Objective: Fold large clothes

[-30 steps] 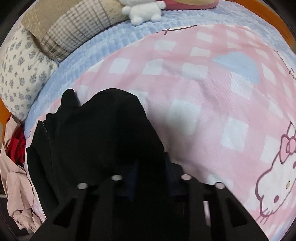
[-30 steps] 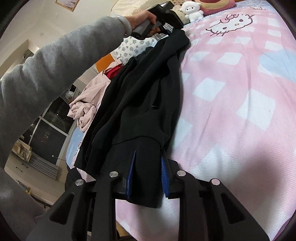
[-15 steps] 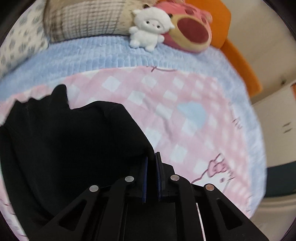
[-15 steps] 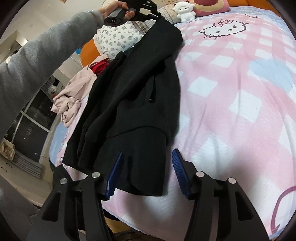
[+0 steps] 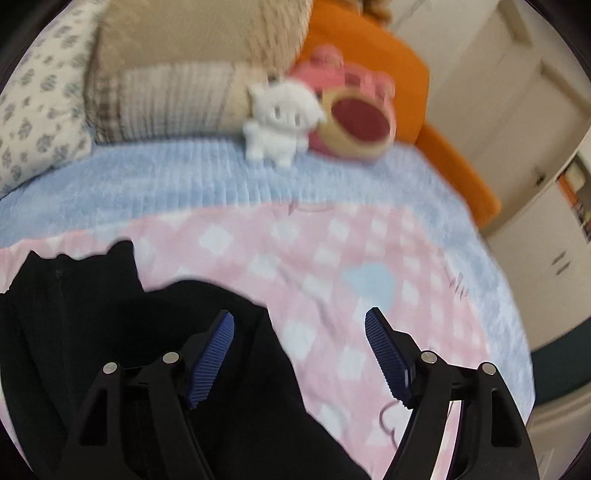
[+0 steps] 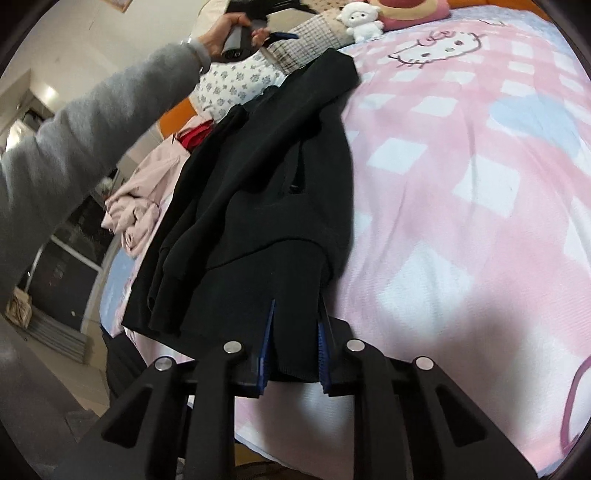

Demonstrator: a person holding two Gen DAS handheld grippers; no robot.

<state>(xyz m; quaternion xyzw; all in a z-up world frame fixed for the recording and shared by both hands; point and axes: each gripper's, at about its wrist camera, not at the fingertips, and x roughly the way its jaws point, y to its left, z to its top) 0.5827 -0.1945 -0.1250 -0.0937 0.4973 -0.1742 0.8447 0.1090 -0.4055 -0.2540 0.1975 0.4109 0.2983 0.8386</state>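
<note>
A black jacket [image 6: 266,177] lies lengthwise along the left side of a pink checked blanket [image 6: 461,184] on the bed. My right gripper [image 6: 294,332] has the jacket's near hem between its blue pads, and its jaws are closing on that fabric. In the left wrist view my left gripper [image 5: 299,321] hovers above the jacket's [image 5: 110,332] far end. Its jaws are opening wide and nothing is gripped between them. Its left finger hangs over the black cloth, its right over the blanket [image 5: 332,258]. A hand [image 6: 221,33] holds that gripper up above the pillows.
A white plush toy [image 5: 280,118] and a pink plush [image 5: 354,122] rest by the pillows [image 5: 166,99] at the orange headboard [image 5: 369,55]. Crumpled pink clothes [image 6: 136,206] and a red cloth [image 6: 194,136] lie at the bed's left edge. A grey sleeve [image 6: 92,140] spans the left side.
The left gripper let go of the jacket's far end, rose and opened wide; that end now lies on the bed. The right gripper opened briefly, then closed on the hem again.
</note>
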